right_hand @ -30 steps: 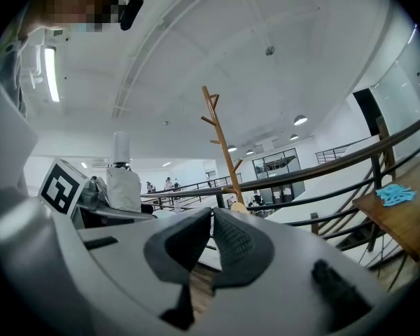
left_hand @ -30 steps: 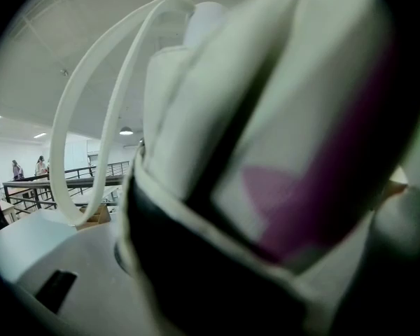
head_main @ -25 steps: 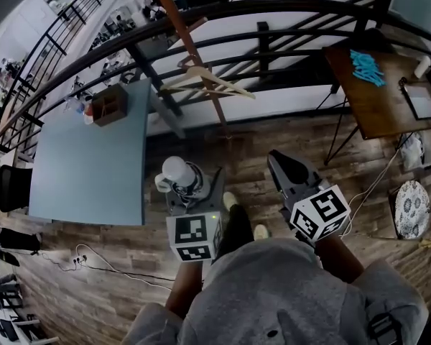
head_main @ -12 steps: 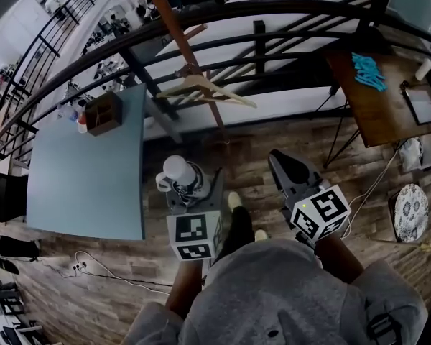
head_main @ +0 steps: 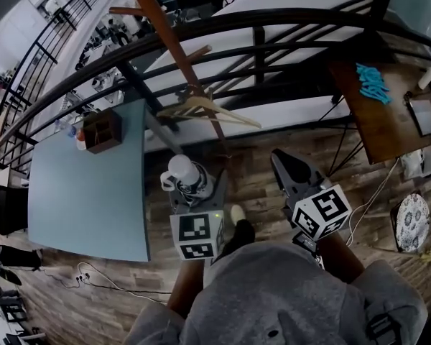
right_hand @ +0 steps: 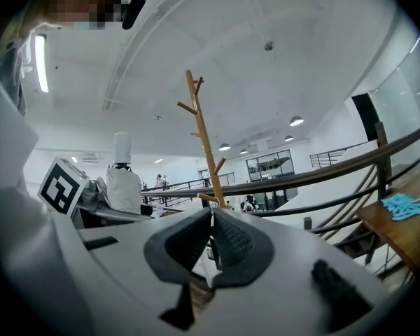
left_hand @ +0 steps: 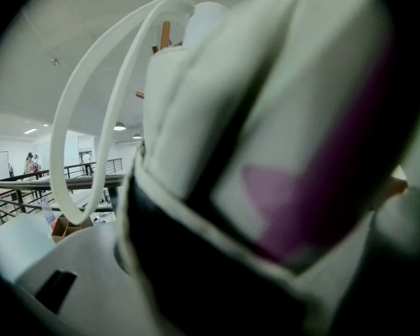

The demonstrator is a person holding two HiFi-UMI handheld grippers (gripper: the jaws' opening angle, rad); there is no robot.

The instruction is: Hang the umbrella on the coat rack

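Approach step: the left gripper (head_main: pixel 192 190) grasps the umbrella (head_main: pixel 178 168) before the coat rack (head_main: pixel 174 49), right gripper (head_main: pixel 284 166) fingers clenched empty; hooking a peg likely follows.

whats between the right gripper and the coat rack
Just bare wood floor, plain in the head view, separates the right gripper from the coat rack.

Head view is dim with muted colour and heavy fisheye: the railing (head_main: pixel 258 49) behind the rack (head_main: pixel 174 52) bows, and the corners go black. In the left gripper view the umbrella (left_hand: pixel 266 152) fills the frame, badly out of focus, with a dark vignette. The right gripper view is bright: ceiling lamps (right_hand: pixel 296 121) right of the rack, strip light (right_hand: pixel 39 61) glaring left of it, rack sharp.
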